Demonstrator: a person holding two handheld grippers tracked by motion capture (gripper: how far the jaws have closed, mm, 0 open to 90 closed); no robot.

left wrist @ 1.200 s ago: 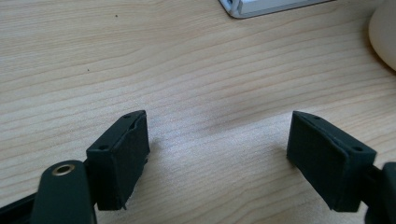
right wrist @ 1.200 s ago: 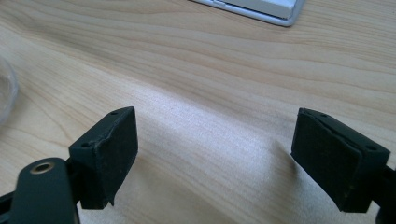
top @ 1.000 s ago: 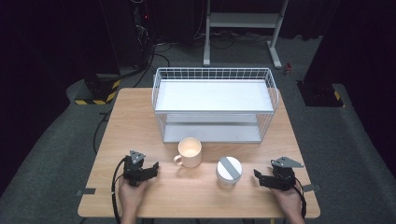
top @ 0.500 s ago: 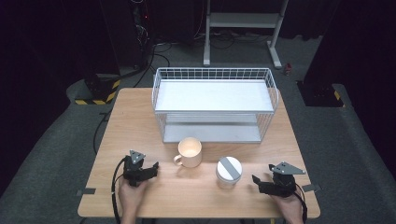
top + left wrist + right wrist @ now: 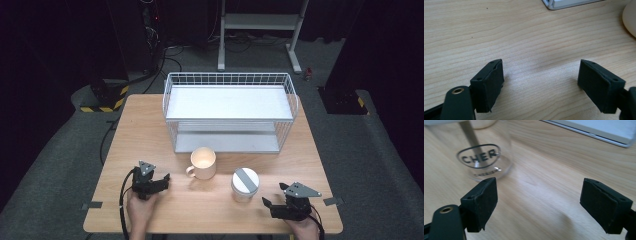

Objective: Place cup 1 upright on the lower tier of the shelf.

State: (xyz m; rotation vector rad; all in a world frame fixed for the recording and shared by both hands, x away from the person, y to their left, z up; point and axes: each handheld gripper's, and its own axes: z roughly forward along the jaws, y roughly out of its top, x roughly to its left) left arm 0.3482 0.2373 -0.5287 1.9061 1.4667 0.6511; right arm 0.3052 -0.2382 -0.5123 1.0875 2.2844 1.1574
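My left gripper (image 5: 161, 178) rests low on the wooden surface (image 5: 150, 130) at about eight o'clock from the middle of it, its jaws standing wide with only bare wood grain between them. In the left gripper view the pads (image 5: 489, 83) sit just above the surface, and the rounded cream side of the mug (image 5: 630, 18) shows at two o'clock, well apart from them.

My right gripper (image 5: 270, 206) sits near the front edge at about five o'clock, and its jaws are wide too and hold nothing. The clear glass jar (image 5: 245, 184) with the white lid and grey stripe stands just beside it, at ten o'clock from the gripper. In the right gripper view the jar (image 5: 486, 157) stands upright at eleven o'clock, beyond my left-hand pad (image 5: 481, 202) and outside the gap, with black lettering on its glass; nothing touches it.

The cream mug (image 5: 202, 163) stands upright near the middle of the surface, its handle turned toward my left gripper, at nine o'clock from the jar and apart from it. Behind both, at twelve o'clock, the white wire rack (image 5: 229, 112) stands on the far half of the surface, its two shelves one above the other.
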